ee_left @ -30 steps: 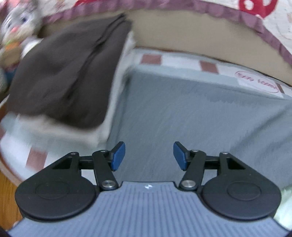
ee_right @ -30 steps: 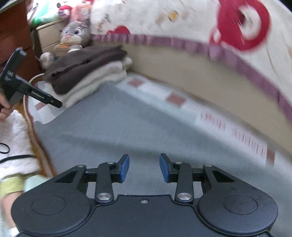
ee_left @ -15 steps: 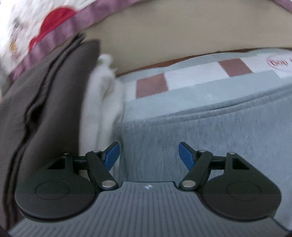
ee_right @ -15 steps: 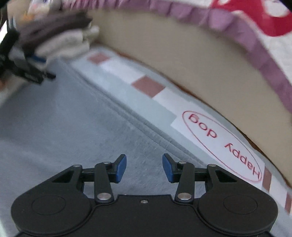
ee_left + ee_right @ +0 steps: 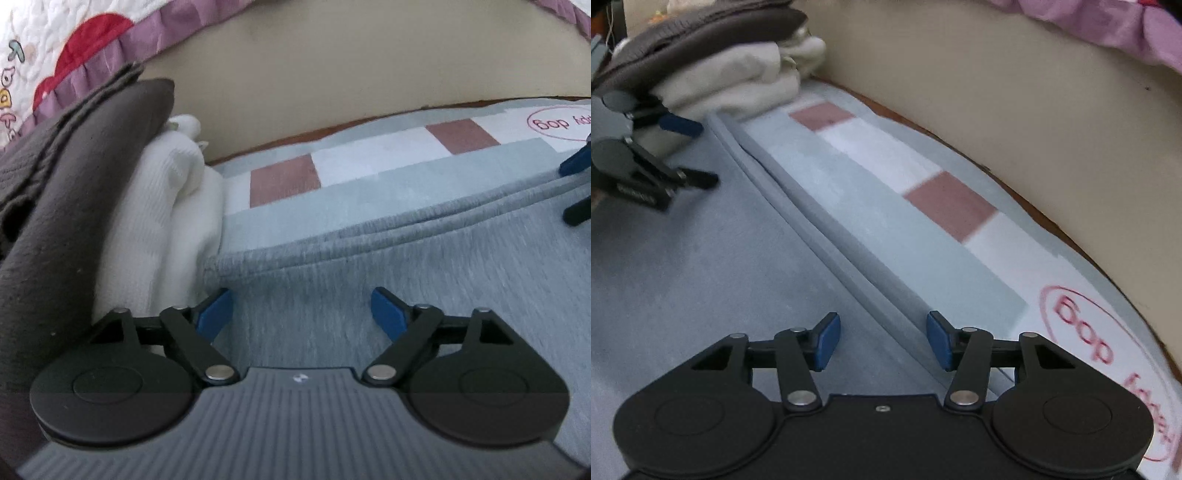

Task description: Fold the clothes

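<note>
Since a second ago you have brought both grippers low over the grey garment, which lies flat on the mat with its ribbed far edge along the checked border. Your left gripper hovers near its left corner, fingers spread, nothing between them. Your right gripper straddles the ribbed edge, fingers spread too. Just left sits the folded stack: a brown garment over white knitwear.
</note>
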